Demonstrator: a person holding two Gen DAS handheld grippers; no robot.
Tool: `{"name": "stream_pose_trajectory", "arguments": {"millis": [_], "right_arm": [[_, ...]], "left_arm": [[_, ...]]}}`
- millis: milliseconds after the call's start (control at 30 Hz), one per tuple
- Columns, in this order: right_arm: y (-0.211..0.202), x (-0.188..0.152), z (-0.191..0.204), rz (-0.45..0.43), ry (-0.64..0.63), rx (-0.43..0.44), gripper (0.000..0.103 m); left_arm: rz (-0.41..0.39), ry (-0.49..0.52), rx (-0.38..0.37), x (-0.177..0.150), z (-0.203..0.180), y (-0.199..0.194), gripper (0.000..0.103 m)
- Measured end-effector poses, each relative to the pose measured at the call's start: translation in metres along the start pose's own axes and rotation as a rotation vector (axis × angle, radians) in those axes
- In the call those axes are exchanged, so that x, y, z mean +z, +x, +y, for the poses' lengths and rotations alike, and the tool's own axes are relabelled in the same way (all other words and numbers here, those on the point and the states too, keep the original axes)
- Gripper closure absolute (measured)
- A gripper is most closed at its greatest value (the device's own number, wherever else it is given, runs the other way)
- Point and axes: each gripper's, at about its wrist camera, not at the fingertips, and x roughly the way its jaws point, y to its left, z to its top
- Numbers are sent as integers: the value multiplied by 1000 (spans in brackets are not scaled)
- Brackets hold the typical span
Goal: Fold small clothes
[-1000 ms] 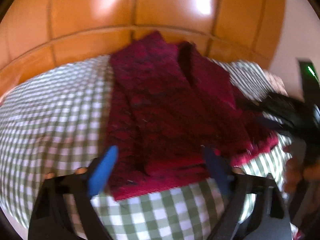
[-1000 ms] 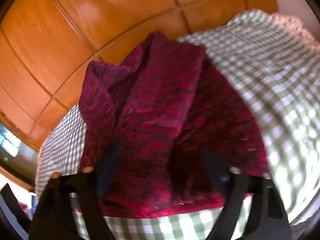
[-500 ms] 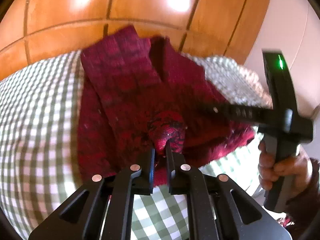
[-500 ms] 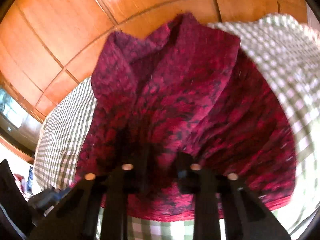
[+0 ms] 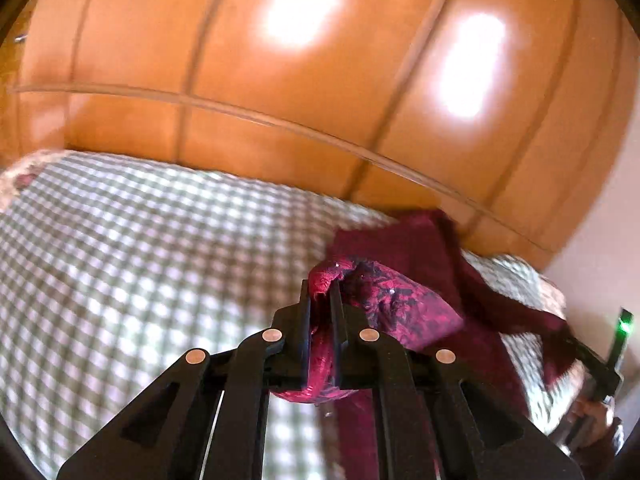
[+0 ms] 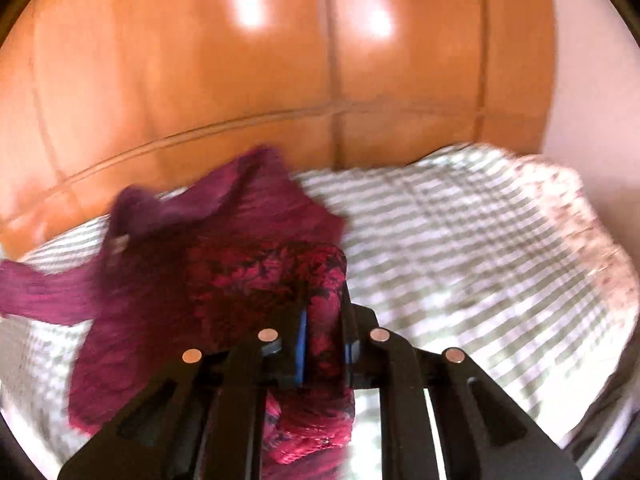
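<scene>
My left claw point(image 5: 320, 300) is clamped narrow on a bunched edge of the dark red knit garment point(image 5: 404, 304), lifted above the green-and-white checked bedcover point(image 5: 140, 260). Only this left view shows my right hand point(image 5: 592, 436) and its gripper handle with a green light point(image 5: 622, 326) at the far right. My right claw point(image 6: 324, 320) pinches another fold of the garment point(image 6: 224, 280); only there do blue pads point(image 6: 301, 344) show. The orange panelled headboard point(image 6: 240, 92) stands behind. No writing is readable.
</scene>
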Motion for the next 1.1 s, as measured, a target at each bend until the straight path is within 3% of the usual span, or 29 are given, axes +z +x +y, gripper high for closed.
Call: {"name": "stream_pose_trajectory", "arguments": {"millis": [200,300,567,667,767,800,833,867,900,933,1000,1067,1100], "right_arm": [[52,47,-68,10,62,-232,91],[83,67,-100,39,109,-318,91],[147,97,-156,123,176,-493,91],[169,104,-168,157,194,-510,91],[181,105,-162,170,154,-531,83],[182,105,-160,158,140,-549,75],[181,106,-160,146,140,-551,60],[180,106,-160,137,149,-544,46],[176,106,-159,121,158,-539,24],[170,105,-156,105,157,-533,21],[158,101,-150,96,159,-495,19],[136,89,-138,62,160,-437,12],[129,83,-133,54,161,-406,11]], "left_arm": [[-13,-120,182,51,64,31,97],[5,-157,314,79,99,53,97],[53,-198,621,119,173,96,97],[75,-284,691,126,204,104,96],[98,-301,744,127,216,110,91],[96,-272,788,127,215,112,86],[99,-245,806,126,213,114,79],[104,-236,792,125,208,113,71],[102,-239,775,122,207,110,48],[81,-245,765,118,204,103,34],[26,-231,707,109,191,88,34],[25,-191,630,94,173,75,34],[24,-170,552,80,160,65,34]]}}
